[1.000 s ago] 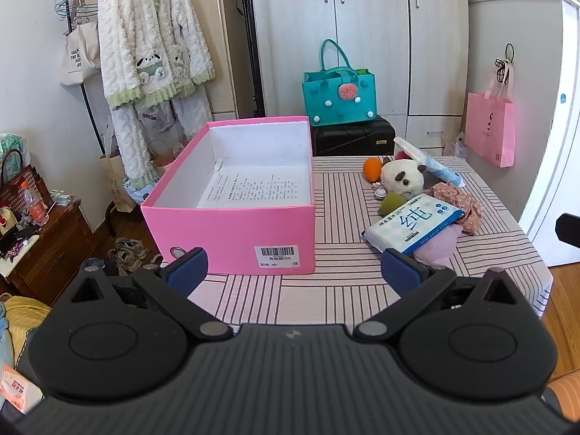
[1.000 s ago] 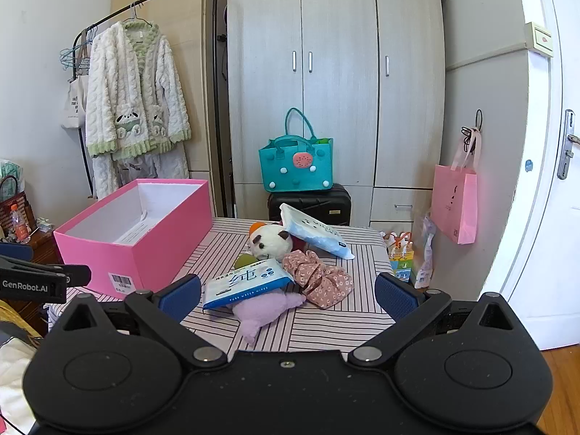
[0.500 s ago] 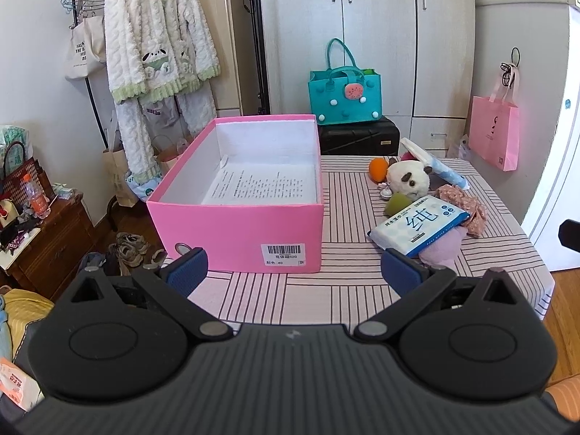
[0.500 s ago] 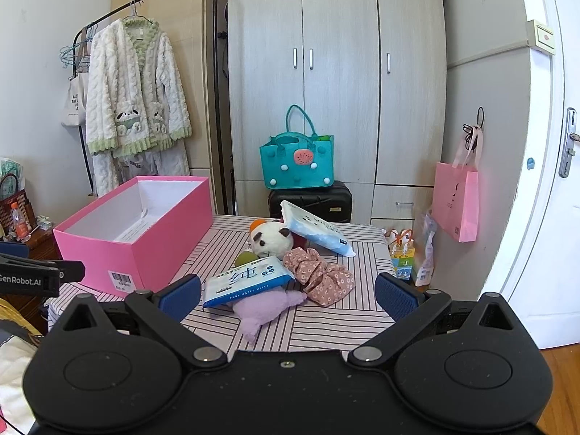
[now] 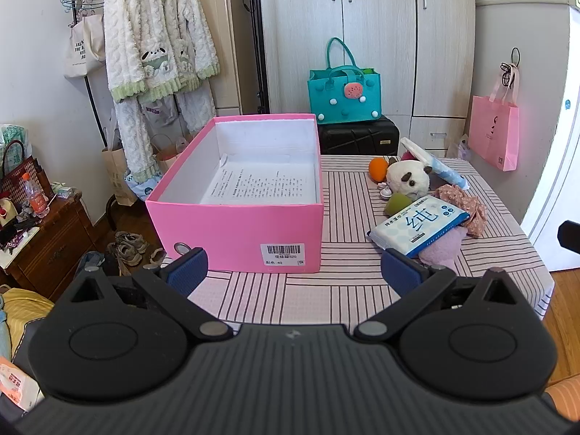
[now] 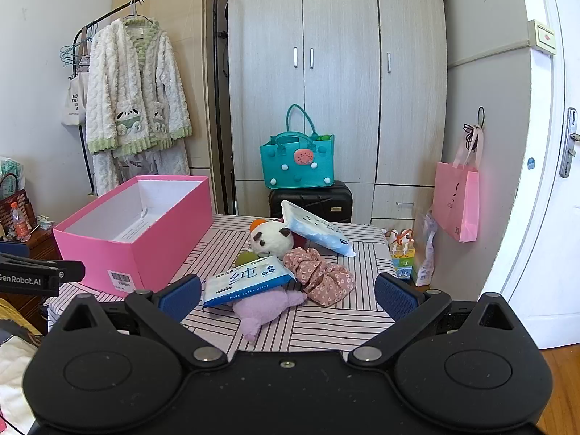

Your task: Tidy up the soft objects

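A bedroom with tall wardrobe doors holds a striped desk, and a pink box sits on it at about ten o'clock, with only a printed sheet inside. The soft things lie in a heap at two o'clock: a panda plush, a flowery scrunchie, a purple plush and a wipes pack resting on top of it. They look light and squishy, so I think a pinch in the fat middle works best; the wipes pack may be slippery. The left tongs and right tongs are both spread wide, holding nothing. The purple plush is half hidden.
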Demonstrator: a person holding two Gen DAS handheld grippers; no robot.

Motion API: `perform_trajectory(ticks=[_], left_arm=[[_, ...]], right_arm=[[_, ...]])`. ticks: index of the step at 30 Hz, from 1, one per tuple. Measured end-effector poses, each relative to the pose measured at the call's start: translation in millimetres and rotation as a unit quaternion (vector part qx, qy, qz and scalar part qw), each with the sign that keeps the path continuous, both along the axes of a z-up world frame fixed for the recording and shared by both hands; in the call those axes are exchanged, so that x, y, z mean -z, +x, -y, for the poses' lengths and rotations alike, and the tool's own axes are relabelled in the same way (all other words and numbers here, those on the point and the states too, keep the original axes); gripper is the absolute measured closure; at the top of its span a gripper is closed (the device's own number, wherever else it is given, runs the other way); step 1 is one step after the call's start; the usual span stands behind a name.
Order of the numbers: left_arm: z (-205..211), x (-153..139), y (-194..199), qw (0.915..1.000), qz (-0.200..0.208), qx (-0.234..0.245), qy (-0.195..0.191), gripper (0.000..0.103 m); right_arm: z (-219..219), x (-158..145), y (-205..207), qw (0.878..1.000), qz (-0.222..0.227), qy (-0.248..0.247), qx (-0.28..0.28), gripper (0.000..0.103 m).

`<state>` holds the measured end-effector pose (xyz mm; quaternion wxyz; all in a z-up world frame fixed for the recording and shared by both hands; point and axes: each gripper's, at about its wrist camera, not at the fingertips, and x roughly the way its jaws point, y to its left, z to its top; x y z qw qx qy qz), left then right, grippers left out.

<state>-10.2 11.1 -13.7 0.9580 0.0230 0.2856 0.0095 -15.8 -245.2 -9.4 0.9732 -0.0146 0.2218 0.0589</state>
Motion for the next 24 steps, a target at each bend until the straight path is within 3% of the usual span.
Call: perform_trajectory(ticks=[11,18,24], left_arm=[[-2,-1,1,1.0000,-0.002,0.006,0.000,0.000],[-14,-11,0,0.9974,-0.008,0.051,-0.049,0.000],[-3,-17,5,0.9973,0.009,0.063,-0.038,0.001]], right_arm=[[2,-1,3,1.000,-0.002,-0.003,-0.006,0.000],[12,-4,12,0.999,-0.008,-0.008,-0.033,0.000],[28,-1,26,0.998,0.014,0.006,-0.065,0.000]])
